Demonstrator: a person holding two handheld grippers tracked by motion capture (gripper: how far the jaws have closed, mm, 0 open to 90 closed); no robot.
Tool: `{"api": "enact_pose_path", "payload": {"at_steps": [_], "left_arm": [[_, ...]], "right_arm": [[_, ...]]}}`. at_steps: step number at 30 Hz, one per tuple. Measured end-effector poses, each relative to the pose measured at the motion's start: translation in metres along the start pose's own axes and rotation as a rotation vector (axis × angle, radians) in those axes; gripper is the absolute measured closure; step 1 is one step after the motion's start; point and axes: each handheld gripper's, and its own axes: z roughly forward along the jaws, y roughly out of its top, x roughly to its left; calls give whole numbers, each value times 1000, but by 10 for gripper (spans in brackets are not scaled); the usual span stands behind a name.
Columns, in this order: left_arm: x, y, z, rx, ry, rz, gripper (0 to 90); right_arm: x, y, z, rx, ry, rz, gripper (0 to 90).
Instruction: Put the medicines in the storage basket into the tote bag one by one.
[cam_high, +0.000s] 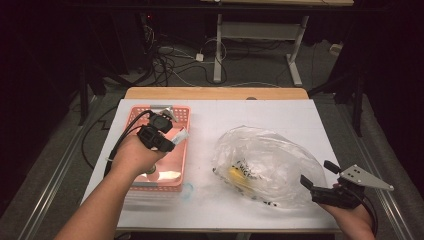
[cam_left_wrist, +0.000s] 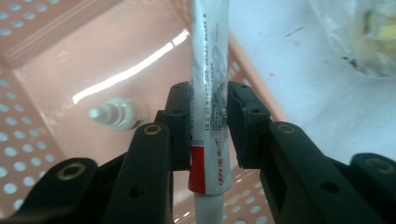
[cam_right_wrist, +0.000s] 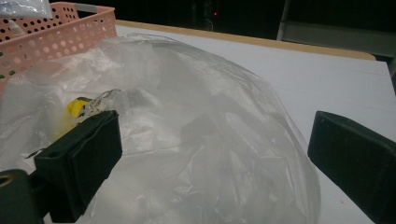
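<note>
Beside the basket (cam_high: 183, 165), the right gripper (cam_high: 318, 177) waits with jaws wide apart near the bag (cam_high: 265, 165), seemingly ready to steady it, while the left gripper (cam_high: 167, 131) clamps a tube (cam_left_wrist: 210, 93) over the basket, likely for dropping in.

high view looks down from above; gripper views sit close; all share the pink basket (cam_high: 178, 150).

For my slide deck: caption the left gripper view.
Left gripper clamps a white tube above the pink basket.
</note>
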Motion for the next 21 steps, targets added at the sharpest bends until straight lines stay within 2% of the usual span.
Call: {"api": "enact_pose_path", "payload": {"at_steps": [11,21], "left_arm": [[-33,10,13,-3,-62,71,701],[-60,10,30,-66,-133,88,701]], "right_arm": [[-1,0,0,-1,0,0,36],[-1,0,-2,-4,-2,3,36]]}}
